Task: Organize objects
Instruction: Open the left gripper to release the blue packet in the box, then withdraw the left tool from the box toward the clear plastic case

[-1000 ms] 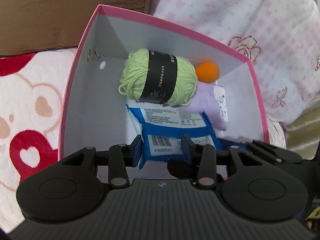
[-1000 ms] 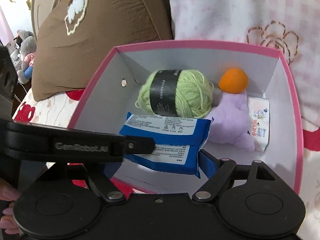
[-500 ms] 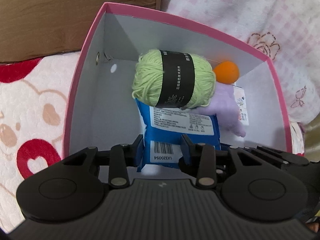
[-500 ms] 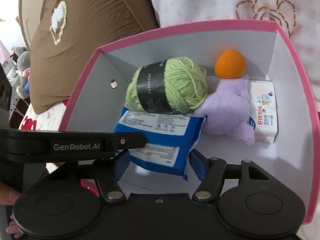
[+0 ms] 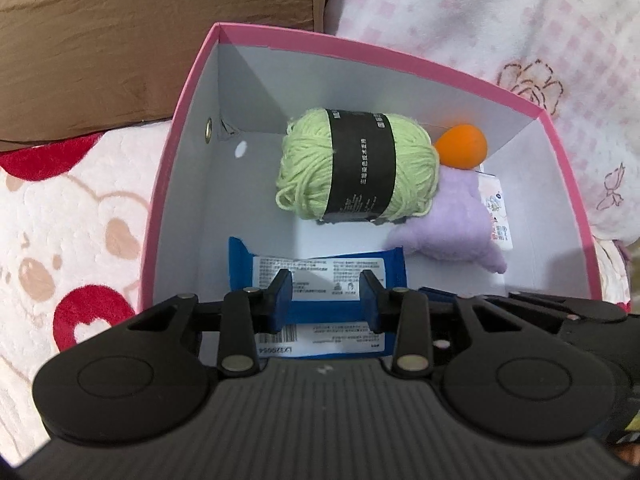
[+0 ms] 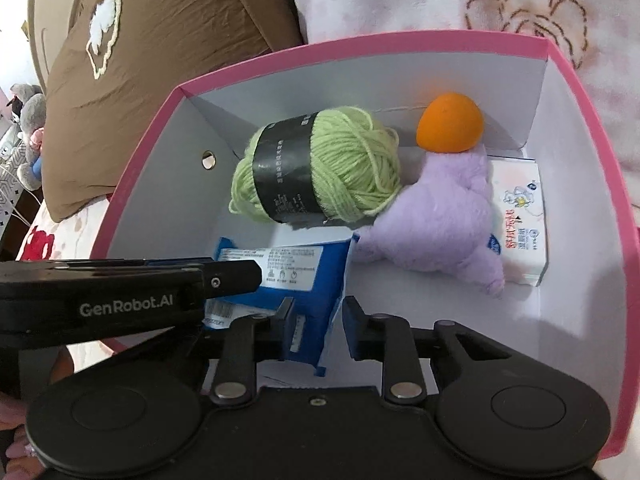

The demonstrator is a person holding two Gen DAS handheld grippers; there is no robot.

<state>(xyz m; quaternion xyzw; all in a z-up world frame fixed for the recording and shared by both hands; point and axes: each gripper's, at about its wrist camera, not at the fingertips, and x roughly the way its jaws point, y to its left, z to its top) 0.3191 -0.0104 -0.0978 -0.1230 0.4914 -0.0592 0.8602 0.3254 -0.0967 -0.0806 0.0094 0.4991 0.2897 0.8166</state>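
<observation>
A pink box with white walls holds a green yarn ball, an orange ball, a purple plush and a white tissue pack. A blue wipes packet lies low at the near wall. My left gripper is shut across its middle. My right gripper is shut on the packet's right end. In the right wrist view the left gripper reaches in from the left.
A brown cushion lies behind the box on the left, and a pink floral blanket behind on the right. A bear-and-heart blanket lies under the box. Plush toys sit far left. A hand shows at the lower left.
The right gripper's jaws closed from wide apart onto the packet's end. The blue packet came away from the yarn ball and sank toward the near wall, still in the left gripper.
</observation>
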